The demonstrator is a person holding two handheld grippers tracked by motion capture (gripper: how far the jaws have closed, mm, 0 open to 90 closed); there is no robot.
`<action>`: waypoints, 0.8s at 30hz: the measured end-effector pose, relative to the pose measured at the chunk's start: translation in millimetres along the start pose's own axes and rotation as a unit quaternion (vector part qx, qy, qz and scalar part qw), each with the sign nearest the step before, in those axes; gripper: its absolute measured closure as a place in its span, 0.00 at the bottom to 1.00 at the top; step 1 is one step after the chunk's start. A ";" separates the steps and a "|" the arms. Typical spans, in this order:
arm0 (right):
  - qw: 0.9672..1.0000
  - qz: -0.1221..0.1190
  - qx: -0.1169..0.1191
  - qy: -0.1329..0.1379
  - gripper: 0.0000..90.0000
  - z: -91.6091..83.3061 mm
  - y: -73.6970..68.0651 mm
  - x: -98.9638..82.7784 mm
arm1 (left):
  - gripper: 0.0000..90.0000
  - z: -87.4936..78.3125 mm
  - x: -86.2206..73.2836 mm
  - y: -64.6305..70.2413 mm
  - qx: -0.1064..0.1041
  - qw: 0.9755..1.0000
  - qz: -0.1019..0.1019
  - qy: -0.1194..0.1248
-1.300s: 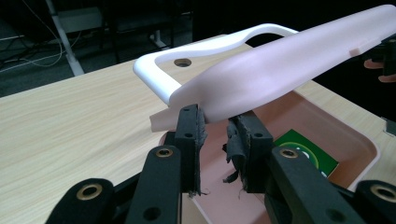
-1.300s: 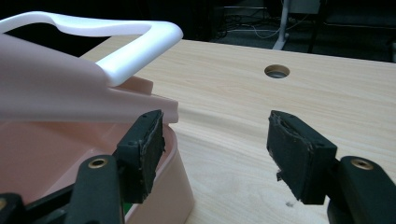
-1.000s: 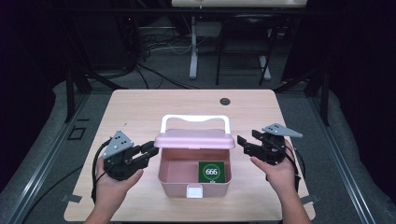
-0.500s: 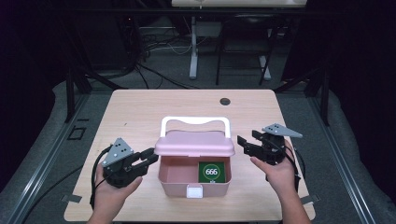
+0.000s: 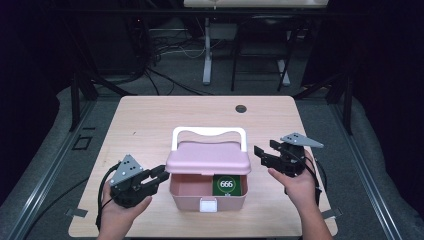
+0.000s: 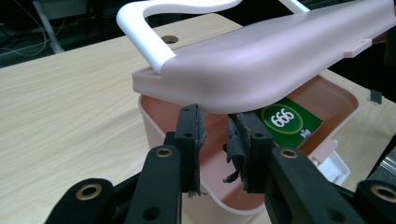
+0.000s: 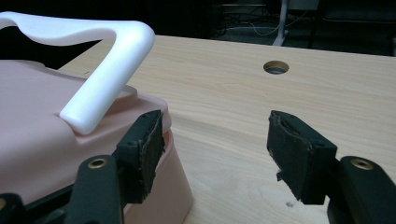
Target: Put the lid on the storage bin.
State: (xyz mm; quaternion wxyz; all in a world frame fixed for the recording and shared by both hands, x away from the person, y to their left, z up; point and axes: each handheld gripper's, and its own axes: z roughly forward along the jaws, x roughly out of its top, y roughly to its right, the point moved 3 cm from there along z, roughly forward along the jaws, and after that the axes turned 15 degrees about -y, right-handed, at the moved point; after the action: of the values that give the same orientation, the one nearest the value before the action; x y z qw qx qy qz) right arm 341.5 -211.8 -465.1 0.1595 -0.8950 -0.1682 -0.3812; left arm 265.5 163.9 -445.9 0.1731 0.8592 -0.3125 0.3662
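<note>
A pink box (image 5: 185, 199) stands on the table's near half. Its pink lid (image 5: 207, 160), with a white handle (image 5: 208, 132), is raised part way over it. A green card marked 666 (image 5: 226, 184) lies inside. My left gripper (image 5: 161, 175) is at the box's left front corner. In the left gripper view its jaws (image 6: 217, 135) stand a narrow gap apart just under the lid (image 6: 261, 60), with nothing pinched. My right gripper (image 5: 260, 154) is open beside the lid's right end, and the right gripper view shows bare table between its jaws (image 7: 215, 135).
The wooden table (image 5: 150, 125) has a round cable hole (image 5: 241, 108) near its far edge. A white latch (image 5: 207, 204) sits on the box's front wall. Dark floor, cables and frame legs surround the table.
My left gripper has drawn slightly back toward the table's near edge. The right gripper, box and lid have not moved.
</note>
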 end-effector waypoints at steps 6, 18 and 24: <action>1.000 0.000 0.000 0.000 0.40 -0.1 0.1 -0.2 | 0.81 0.2 -7.5 1.6 -0.002 1.000 -0.002 0.001; 1.000 0.001 0.000 -0.003 0.40 1.7 0.3 -1.3 | 0.81 5.1 -25.3 4.1 -0.008 1.000 -0.004 -0.008; 1.000 0.001 -0.001 -0.003 0.40 2.7 -0.2 -1.7 | 0.81 7.3 -31.9 5.0 -0.009 1.000 -0.003 -0.017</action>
State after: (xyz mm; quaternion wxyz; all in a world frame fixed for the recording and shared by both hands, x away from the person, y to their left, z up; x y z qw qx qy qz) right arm 342.0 -210.8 -468.1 0.1588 -0.8962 -0.1678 -0.3788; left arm 248.9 169.4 -473.9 0.1768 0.8644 -0.3164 0.3484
